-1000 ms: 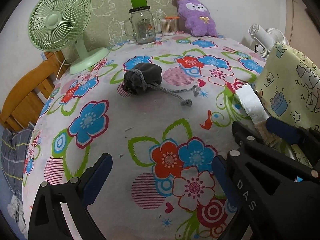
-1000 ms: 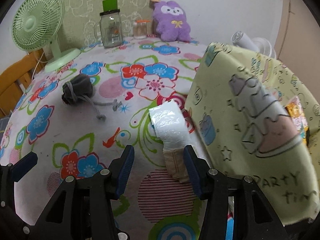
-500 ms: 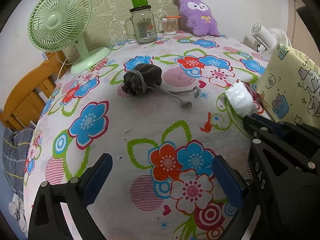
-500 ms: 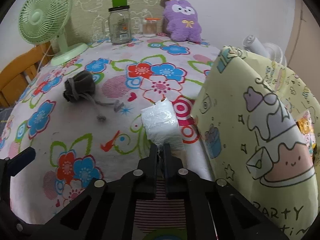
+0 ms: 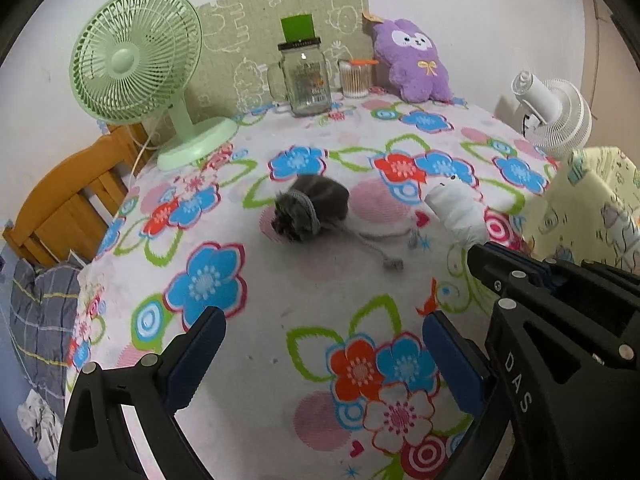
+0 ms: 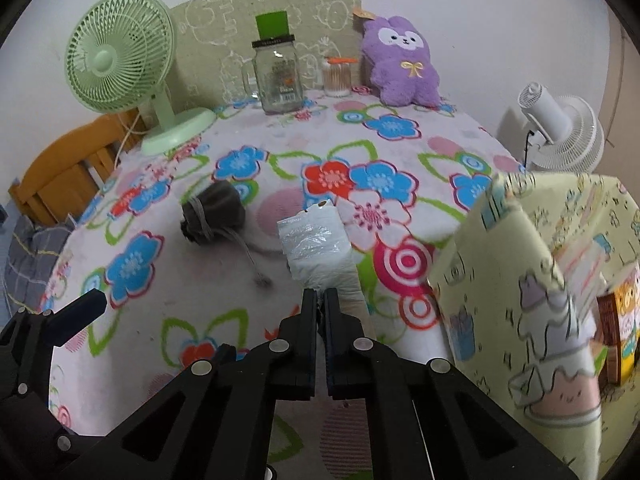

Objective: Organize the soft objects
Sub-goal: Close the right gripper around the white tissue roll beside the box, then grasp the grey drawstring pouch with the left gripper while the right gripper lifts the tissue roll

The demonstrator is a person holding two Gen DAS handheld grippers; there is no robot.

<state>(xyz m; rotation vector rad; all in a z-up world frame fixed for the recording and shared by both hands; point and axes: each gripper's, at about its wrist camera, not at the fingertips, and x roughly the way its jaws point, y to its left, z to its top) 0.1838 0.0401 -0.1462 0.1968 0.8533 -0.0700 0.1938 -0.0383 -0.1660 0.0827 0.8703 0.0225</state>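
Black and pinched tight, your right gripper grips the white plastic-wrapped soft packet at frame centre, beside the yellow cartoon-print fabric bin, probably its destination; left gripper gapes wide, empty, grey drawstring pouch beyond.

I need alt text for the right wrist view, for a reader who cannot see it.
The right gripper is shut on a white plastic-wrapped packet above a floral tablecloth. A grey drawstring pouch lies left, and a yellow cartoon-print bag stands right.
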